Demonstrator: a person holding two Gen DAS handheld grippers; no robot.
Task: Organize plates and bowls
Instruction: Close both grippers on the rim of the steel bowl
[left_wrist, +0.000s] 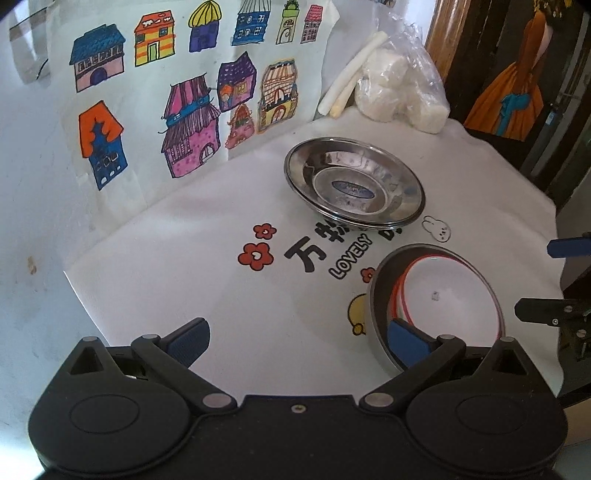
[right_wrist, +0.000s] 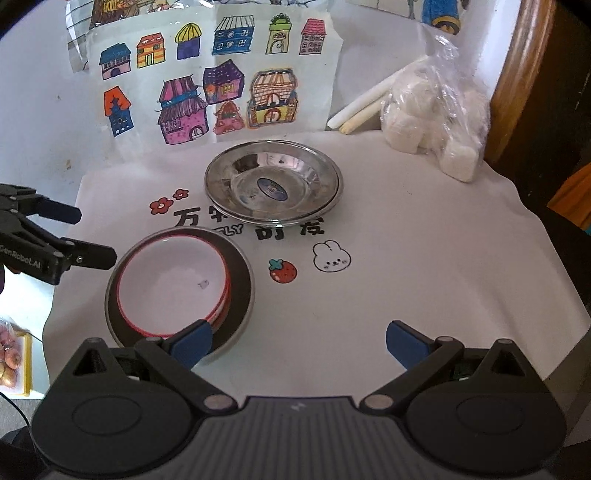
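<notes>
Plates (right_wrist: 273, 184) cover half the cloth's lettering (right_wrist: 221, 218). Tiny mark inside the white bowl (right_wrist: 170, 284) is too small to make out, and the fruit pack (right_wrist: 13, 354) gets cut off at the left edge.

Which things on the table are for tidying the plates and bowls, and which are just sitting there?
For the job:
steel plates, stacked
white bowls, nested inside the dark bowl

Just lying about:
house drawing on the wall
bag of white lumps
two white sticks
</notes>
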